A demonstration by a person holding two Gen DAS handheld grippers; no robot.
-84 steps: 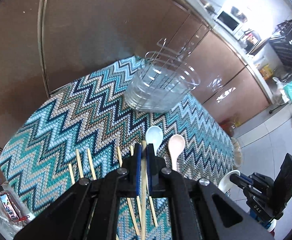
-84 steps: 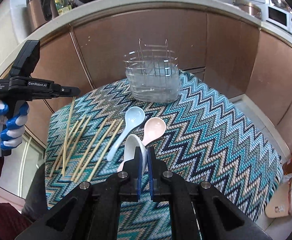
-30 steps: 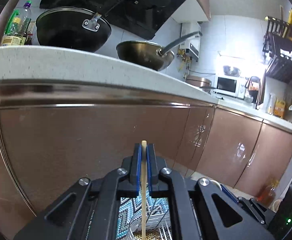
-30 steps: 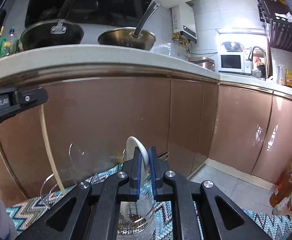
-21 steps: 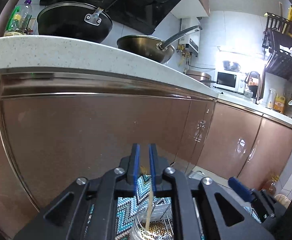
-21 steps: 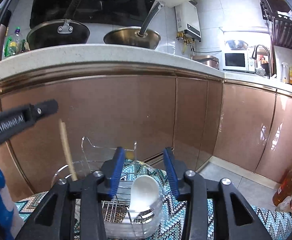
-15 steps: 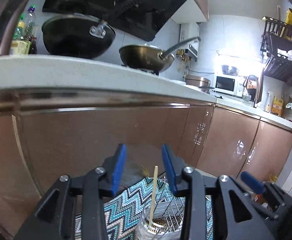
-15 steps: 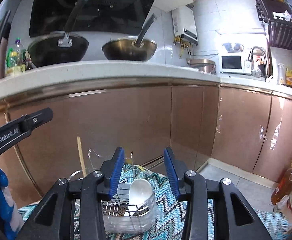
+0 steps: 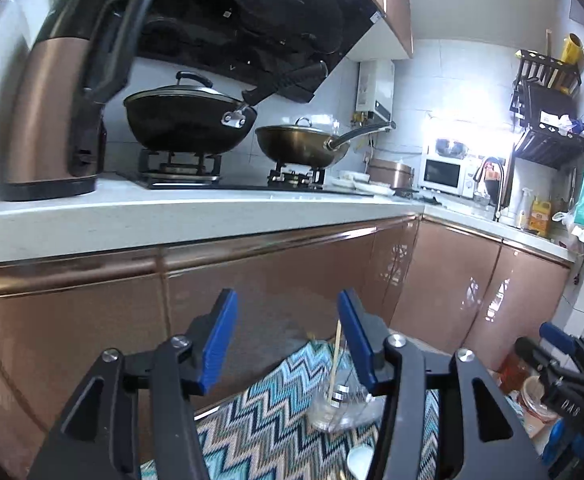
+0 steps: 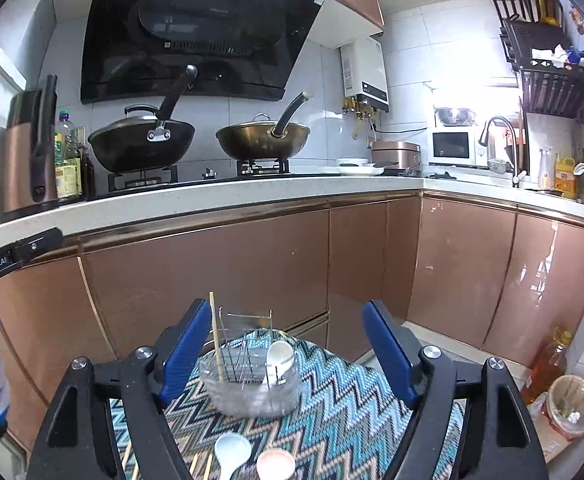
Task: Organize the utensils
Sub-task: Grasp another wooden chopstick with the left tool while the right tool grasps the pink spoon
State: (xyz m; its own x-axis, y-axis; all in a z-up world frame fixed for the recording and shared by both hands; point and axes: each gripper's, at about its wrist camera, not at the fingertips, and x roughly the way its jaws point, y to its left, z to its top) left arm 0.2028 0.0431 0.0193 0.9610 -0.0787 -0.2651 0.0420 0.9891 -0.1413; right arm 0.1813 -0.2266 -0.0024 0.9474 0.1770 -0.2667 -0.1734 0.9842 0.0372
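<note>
A clear utensil holder [image 10: 251, 384] with a wire rack stands on the zigzag tablecloth [image 10: 332, 420]. A wooden chopstick [image 10: 215, 336] and a white spoon [image 10: 277, 360] stand upright in it. My right gripper [image 10: 283, 352] is open and empty, held above and in front of the holder. A light blue spoon [image 10: 231, 450], a pink spoon [image 10: 275, 464] and loose chopsticks [image 10: 193, 465] lie on the cloth below. In the left wrist view my left gripper [image 9: 287, 340] is open and empty above the holder [image 9: 340, 404], where the chopstick [image 9: 335, 356] stands.
Brown cabinet fronts [image 10: 251, 264] and a white counter [image 10: 211, 200] with two woks [image 10: 143, 144] and a kettle [image 9: 55, 96] stand behind the table. An oil bottle [image 10: 544, 368] and a bin [image 10: 570, 406] are on the floor at right.
Both grippers opened and let go: the chopstick and the white spoon now stand in the holder. Both grippers have risen and pulled back from it.
</note>
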